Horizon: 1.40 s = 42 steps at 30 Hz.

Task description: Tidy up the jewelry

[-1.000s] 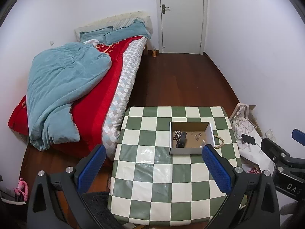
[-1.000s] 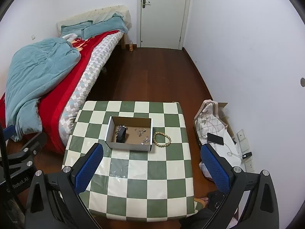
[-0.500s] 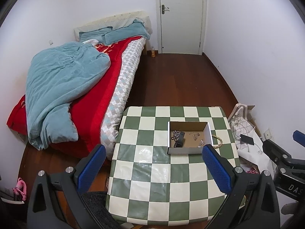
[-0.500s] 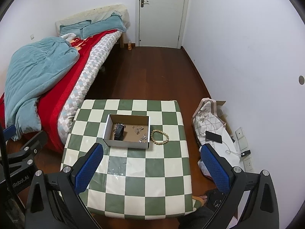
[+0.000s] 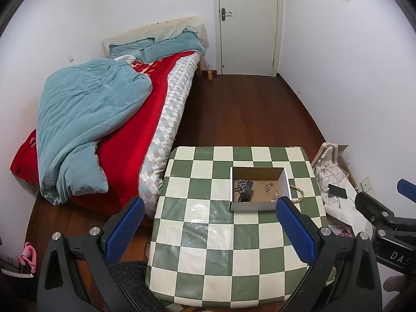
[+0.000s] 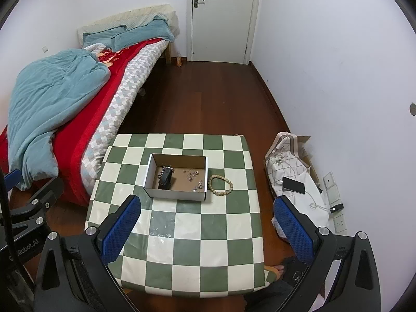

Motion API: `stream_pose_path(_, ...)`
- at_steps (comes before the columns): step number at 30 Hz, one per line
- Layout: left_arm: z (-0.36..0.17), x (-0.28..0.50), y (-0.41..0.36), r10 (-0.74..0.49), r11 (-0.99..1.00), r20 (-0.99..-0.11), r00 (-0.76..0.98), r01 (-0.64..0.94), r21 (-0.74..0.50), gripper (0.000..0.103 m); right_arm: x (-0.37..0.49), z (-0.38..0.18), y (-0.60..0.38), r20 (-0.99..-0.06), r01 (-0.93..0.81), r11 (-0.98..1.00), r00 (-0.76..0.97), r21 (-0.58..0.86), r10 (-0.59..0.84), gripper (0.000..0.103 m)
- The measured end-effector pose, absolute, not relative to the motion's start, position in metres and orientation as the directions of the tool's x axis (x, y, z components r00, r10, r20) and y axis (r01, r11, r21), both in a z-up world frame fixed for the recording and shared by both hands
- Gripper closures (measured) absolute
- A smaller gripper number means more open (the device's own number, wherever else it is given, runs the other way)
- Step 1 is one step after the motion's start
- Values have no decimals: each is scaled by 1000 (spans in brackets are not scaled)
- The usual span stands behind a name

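A shallow cardboard box (image 6: 156, 192) (image 5: 257, 206) sits on the green-and-white checkered table (image 6: 187, 247) (image 5: 221, 260). Inside lie a black watch (image 6: 165, 179) (image 5: 247, 193) and several small silver jewelry pieces (image 6: 193, 178) (image 5: 269, 188). A beaded bracelet (image 6: 220, 184) (image 5: 297, 193) lies on the table just right of the box. My left gripper (image 5: 208, 218) and my right gripper (image 6: 205, 218) are both open and empty, held high above the table's near side.
A bed (image 5: 104, 119) with a teal blanket stands left of the table. A bag with a phone (image 6: 293, 185) on it and cables lies on the floor to the right. A white door (image 6: 221, 18) is at the far wall.
Both grippers have risen and drawn back from the table, so the table and box look smaller. Nothing on the table has moved.
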<state>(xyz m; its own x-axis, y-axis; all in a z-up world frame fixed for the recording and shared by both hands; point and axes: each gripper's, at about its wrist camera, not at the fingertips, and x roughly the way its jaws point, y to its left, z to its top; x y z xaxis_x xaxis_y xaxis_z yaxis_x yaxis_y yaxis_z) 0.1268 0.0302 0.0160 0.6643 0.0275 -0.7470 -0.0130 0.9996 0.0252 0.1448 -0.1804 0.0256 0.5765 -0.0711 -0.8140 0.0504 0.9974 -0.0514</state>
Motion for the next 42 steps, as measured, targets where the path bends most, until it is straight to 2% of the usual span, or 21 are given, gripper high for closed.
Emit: stream_pose_path(42, 30, 123, 22, 25, 1000, -730, 683, -14, 22, 0, 147, 42, -189, -798, 68, 997, 598, -36, -70, 0)
